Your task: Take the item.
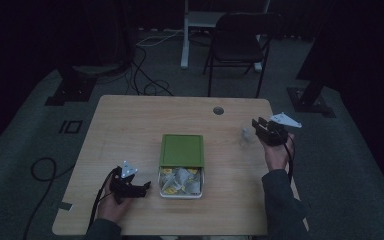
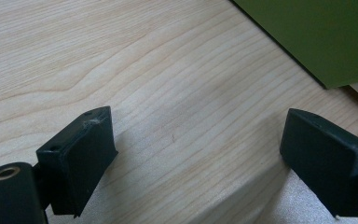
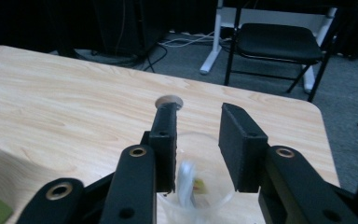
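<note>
A white box (image 1: 181, 192) with a green sliding lid (image 1: 182, 150) sits mid-table, its near end uncovered and showing several tea bag packets (image 1: 180, 180). My left gripper (image 1: 147, 187) rests open on the table just left of that box, and the left gripper view shows its jaws (image 2: 196, 158) wide apart over bare wood with the green lid (image 2: 321, 37) at the upper right. My right gripper (image 1: 258, 126) hovers at the table's right side beside a clear cup (image 1: 246, 136). In the right gripper view its jaws (image 3: 198, 135) stand open above the clear cup (image 3: 214, 196), where a blurred white packet (image 3: 185, 184) lies.
A round cable hole (image 1: 218, 110) sits near the table's far edge. A black folding chair (image 1: 240, 40) and a white desk leg (image 1: 185, 45) stand beyond the table, with cables on the floor. The table's right edge is close to my right hand.
</note>
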`<state>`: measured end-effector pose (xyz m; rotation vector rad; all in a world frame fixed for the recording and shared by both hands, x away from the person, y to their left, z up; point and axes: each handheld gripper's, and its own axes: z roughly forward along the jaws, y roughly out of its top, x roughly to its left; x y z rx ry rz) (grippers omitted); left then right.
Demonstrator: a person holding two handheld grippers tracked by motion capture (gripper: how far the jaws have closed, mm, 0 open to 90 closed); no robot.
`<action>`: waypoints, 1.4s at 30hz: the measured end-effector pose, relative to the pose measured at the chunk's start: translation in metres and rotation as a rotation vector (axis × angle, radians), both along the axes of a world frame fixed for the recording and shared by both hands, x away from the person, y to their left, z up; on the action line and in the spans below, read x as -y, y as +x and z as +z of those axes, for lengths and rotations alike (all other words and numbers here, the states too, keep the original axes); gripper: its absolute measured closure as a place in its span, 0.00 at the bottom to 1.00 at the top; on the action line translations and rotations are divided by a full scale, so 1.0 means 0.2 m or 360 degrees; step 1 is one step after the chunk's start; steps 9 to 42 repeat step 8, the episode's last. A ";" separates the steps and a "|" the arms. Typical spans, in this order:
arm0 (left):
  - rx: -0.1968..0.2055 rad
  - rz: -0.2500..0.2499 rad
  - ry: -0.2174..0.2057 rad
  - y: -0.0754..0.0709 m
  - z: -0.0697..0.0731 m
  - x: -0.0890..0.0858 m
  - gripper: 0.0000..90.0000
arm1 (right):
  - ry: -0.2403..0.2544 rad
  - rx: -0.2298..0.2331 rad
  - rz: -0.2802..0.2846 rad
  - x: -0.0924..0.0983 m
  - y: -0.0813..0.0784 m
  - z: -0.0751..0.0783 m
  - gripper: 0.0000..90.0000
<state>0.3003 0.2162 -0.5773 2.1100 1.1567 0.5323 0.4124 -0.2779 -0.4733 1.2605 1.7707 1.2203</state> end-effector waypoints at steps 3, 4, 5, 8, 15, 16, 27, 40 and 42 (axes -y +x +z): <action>0.0000 0.0000 0.0000 0.00 0.00 0.00 0.12 | -0.0007 -0.0020 -0.0017 0.02 -0.03 -0.02 0.70; 0.0000 0.0000 0.0000 0.00 0.00 0.00 0.12 | -0.0005 -0.0030 -0.0019 0.03 -0.04 -0.03 0.69; 0.0000 0.0000 0.0000 0.00 0.00 0.00 0.12 | 0.0004 -0.0036 -0.0021 0.04 -0.06 -0.04 0.68; 0.0000 0.0000 0.0000 0.00 0.00 0.00 0.12 | -0.0003 -0.0048 -0.0027 0.06 -0.10 -0.04 0.68; 0.0000 0.0000 0.0000 0.00 0.00 0.00 0.12 | -0.0003 -0.0048 -0.0027 0.06 -0.10 -0.04 0.68; 0.0000 0.0000 0.0000 0.00 0.00 0.00 0.12 | -0.0003 -0.0048 -0.0027 0.06 -0.10 -0.04 0.68; 0.0000 0.0000 0.0000 0.00 0.00 0.00 0.12 | -0.0003 -0.0048 -0.0027 0.06 -0.10 -0.04 0.68; 0.0000 0.0000 0.0000 0.00 0.00 0.00 0.12 | -0.0003 -0.0048 -0.0027 0.06 -0.10 -0.04 0.68; 0.0000 0.0000 0.0000 0.00 0.00 0.00 0.12 | -0.0003 -0.0048 -0.0027 0.06 -0.10 -0.04 0.68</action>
